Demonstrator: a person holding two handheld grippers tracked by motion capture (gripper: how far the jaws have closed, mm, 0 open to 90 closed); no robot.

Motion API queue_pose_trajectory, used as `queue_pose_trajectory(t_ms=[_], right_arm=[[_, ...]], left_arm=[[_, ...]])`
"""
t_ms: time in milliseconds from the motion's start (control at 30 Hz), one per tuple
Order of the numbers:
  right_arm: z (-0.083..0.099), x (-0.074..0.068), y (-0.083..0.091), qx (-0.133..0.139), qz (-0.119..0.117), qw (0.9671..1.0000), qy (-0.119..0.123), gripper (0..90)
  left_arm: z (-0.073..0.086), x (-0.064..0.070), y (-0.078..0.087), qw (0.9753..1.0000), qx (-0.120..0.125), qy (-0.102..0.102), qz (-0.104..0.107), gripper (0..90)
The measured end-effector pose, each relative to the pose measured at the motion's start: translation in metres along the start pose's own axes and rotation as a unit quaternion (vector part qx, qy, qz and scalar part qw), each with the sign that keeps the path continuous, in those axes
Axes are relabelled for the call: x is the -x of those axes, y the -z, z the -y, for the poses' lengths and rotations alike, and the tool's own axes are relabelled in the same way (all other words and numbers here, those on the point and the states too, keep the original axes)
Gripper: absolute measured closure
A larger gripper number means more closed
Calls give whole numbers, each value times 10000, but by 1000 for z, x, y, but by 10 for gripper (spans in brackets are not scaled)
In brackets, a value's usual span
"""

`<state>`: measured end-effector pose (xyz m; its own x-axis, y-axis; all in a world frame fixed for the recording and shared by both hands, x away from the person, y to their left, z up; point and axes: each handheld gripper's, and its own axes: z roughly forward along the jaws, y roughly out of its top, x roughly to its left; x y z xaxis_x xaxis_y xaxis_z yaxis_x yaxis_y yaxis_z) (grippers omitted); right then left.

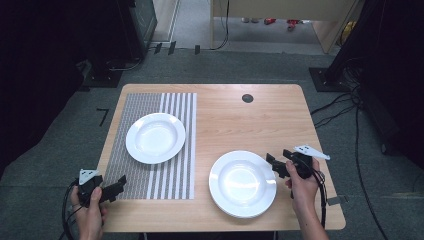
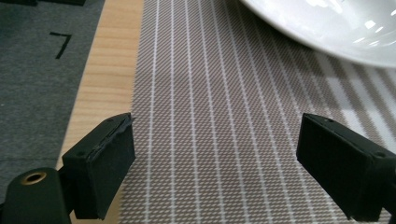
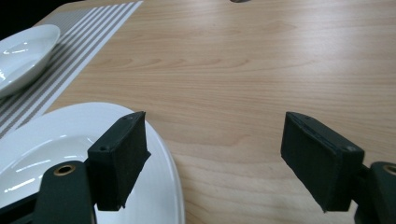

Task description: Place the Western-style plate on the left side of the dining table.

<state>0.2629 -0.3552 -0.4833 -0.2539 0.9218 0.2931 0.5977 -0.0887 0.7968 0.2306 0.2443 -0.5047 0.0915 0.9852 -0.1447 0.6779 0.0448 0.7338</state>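
Both plates (image 1: 155, 138) (image 1: 242, 183) glossy white, smooth, probably glazed ceramic, catching glare. Placemat (image 2: 224, 130) matt woven cloth, fine grey-brown weave with pale stripes; desk (image 3: 261, 70) pale wood grain, smooth with a low sheen. Gripper fingers (image 3: 119, 158) matt black, plastic-looking, faces slightly rough.

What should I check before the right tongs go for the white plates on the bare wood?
1. Right tongs open: ok, jaws stand wide apart in the right gripper view.
2. Right tongs empty: ok, nothing between the jaws.
3. Lined up with the stack of round white ceramic plates: ok, they sit just off its right rim, one jaw over the rim in the right gripper view.
4. Left tongs out of the way: ok, open and empty over the near edge of the grey striped woven placemat.
5. Placemat has room: cannot tell; one round white deep plate already sits on it.
6. Number of plates in the stack: cannot tell.
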Motion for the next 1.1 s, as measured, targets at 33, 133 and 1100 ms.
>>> queue_pose_trajectory(t_ms=[33,133,1100], right_arm=[[1,2,2,-11,22,10000,-18,229],[6,10,7,-17,98,9999,-77,226],[53,79,67,-92,853,9948,-553,212]], left_arm=[[1,0,0,10000,-13,-18,-11,115],[4,0,-2,9998,-81,-150,-67,115],[14,10,-8,9974,-52,-567,-443,112]])
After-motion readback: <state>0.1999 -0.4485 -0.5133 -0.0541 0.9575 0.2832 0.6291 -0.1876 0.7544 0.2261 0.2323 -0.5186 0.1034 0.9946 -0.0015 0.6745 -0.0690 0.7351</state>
